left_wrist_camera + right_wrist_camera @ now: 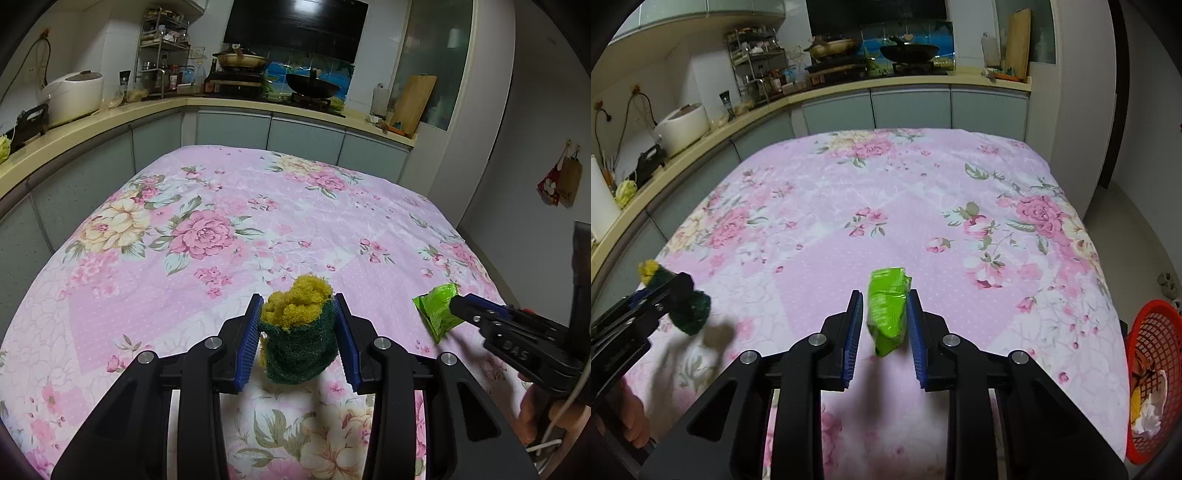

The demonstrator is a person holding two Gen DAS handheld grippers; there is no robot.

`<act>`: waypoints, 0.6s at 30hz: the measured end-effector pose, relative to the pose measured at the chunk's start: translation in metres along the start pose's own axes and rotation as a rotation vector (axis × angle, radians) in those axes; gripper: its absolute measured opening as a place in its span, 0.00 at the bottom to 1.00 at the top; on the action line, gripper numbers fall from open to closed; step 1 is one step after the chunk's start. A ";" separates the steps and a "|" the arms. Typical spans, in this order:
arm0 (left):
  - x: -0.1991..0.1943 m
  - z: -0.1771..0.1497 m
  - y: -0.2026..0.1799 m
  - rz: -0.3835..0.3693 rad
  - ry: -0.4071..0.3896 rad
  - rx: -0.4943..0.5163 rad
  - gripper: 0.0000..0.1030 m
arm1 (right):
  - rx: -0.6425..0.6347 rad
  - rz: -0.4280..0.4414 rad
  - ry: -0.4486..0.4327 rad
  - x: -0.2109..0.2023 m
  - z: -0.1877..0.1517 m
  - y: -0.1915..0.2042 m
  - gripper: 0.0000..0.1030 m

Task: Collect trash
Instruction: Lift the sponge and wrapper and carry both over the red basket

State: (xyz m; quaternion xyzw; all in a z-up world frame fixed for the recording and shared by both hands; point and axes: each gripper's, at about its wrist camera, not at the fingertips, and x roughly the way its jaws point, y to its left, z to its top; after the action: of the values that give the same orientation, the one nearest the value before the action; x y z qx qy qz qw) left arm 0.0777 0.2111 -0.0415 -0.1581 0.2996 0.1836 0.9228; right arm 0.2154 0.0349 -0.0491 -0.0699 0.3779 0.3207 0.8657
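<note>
A: Green-and-yellow sponge (297, 332), just one, clamped in the left gripper (298, 334) above the floral cloth (207, 236); kitchen counter (110, 114) behind.

B: Right view: one green wrapper (888, 314) pinched in the right gripper (884, 325), lifted over the cloth. One red basket (1145, 332) beside the table holds crumpled paper.

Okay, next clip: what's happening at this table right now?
A person is clearing trash off a floral-covered table with a handheld gripper in each hand. The left gripper is shut on a yellow-and-green scouring sponge; the right gripper is shut on a crumpled green wrapper. Both items look lifted off the cloth. A red basket at the table's right edge already holds some trash.
</note>
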 end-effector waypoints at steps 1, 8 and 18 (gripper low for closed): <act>0.000 0.000 0.000 0.002 0.000 0.002 0.36 | 0.000 0.005 -0.006 -0.005 -0.001 0.000 0.20; -0.005 0.000 -0.007 -0.003 -0.006 0.018 0.36 | 0.015 0.010 -0.042 -0.026 -0.004 -0.009 0.20; -0.007 0.000 -0.012 -0.008 -0.011 0.023 0.36 | 0.046 -0.003 -0.017 -0.017 0.000 -0.022 0.23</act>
State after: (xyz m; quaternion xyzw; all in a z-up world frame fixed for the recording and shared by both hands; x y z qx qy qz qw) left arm 0.0778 0.1987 -0.0346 -0.1478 0.2962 0.1774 0.9268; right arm 0.2204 0.0092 -0.0397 -0.0479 0.3775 0.3111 0.8709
